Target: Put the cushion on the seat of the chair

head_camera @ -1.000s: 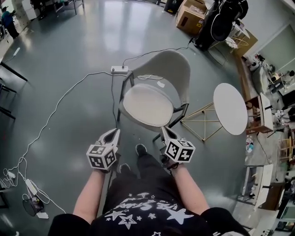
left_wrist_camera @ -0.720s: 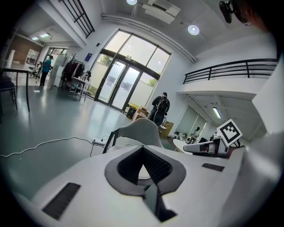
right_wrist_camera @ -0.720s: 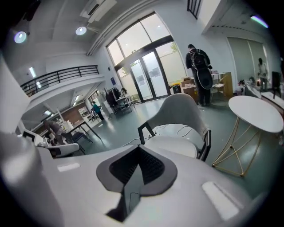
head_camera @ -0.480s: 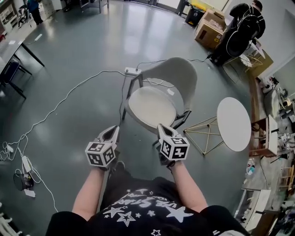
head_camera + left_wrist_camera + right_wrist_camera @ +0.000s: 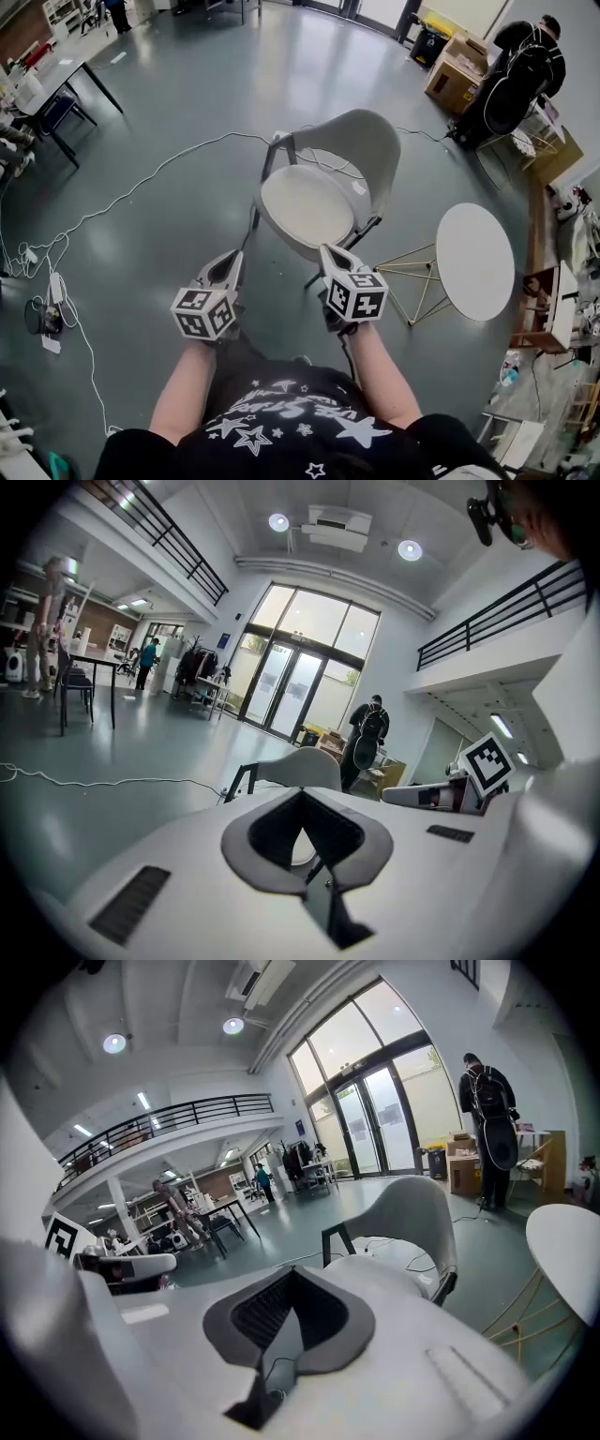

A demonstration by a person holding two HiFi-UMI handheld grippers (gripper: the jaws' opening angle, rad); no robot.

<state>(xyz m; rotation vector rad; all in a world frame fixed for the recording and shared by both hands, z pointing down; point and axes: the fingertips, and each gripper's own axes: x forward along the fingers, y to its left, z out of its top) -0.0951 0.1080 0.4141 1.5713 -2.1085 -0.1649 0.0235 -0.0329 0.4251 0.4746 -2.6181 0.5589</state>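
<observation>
A grey shell chair (image 5: pixel 361 150) on black legs stands on the floor in front of me. A round white cushion (image 5: pixel 305 208) lies flat on its seat. My left gripper (image 5: pixel 230 259) hovers short of the seat's front left, shut and empty. My right gripper (image 5: pixel 329 251) hangs just over the seat's front edge, also shut on nothing. In the left gripper view the chair back (image 5: pixel 298 765) shows beyond the closed left gripper (image 5: pixel 302 799). The right gripper view has the chair (image 5: pixel 412 1218) and cushion (image 5: pixel 380 1274) past the closed right gripper (image 5: pixel 292 1281).
A round white side table (image 5: pixel 475 262) on gold wire legs stands right of the chair. A white cable and power strip (image 5: pixel 281 138) lie on the floor behind it. Cardboard boxes (image 5: pixel 459 67) and a person in black (image 5: pixel 523 66) are at the back right; a dark table (image 5: pixel 66 80) at left.
Both grippers have risen a little and drawn slightly back from the chair, still shut. The head view has swung, so more floor at the left shows. Chair and cushion stay put.
</observation>
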